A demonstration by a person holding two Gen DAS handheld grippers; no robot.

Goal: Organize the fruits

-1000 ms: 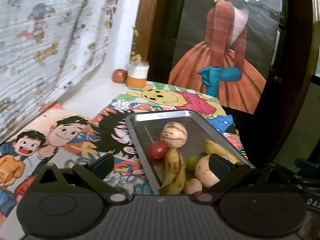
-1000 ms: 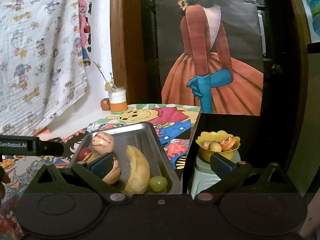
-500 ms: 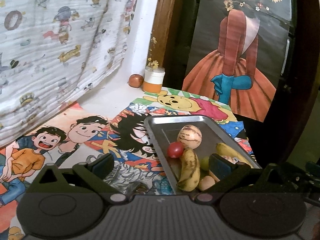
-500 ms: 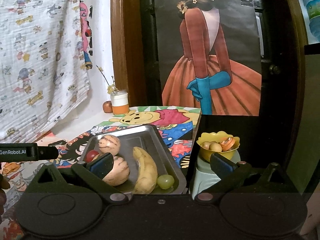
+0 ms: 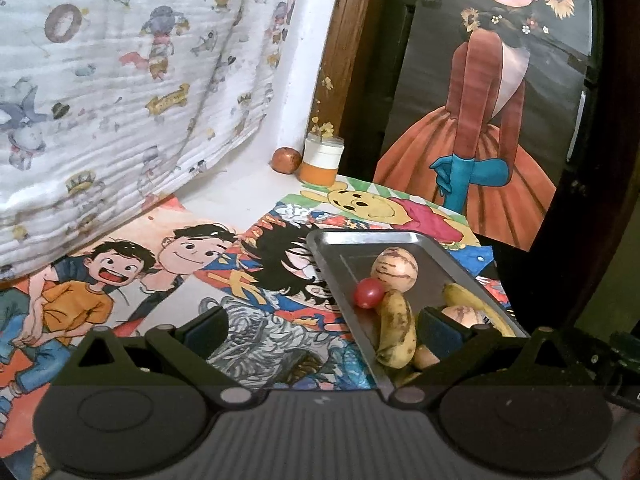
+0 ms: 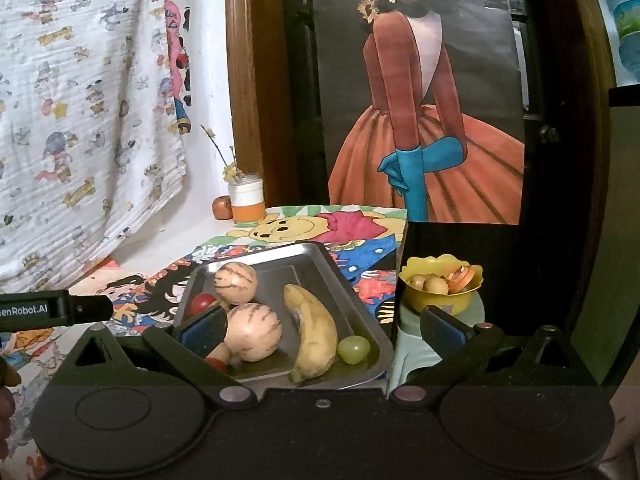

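Two striped melons sit right between the open right tongs, smooth, round and probably slippery, so I'd grab across the middle. Left tongs are spread open too, holding nothing.

Both cams sat low on their grippers, looking forward along the fingers at a table with cartoon drawings. The left wrist view looked from the table's left side, angled right, with the metal tray off to its right and partly behind its right finger. The right wrist view faced the tray nearly head-on and close, with a yellow bowl off to the right. Both caught the tray's fruit, the orange-and-white jar at the back and the painted poster.
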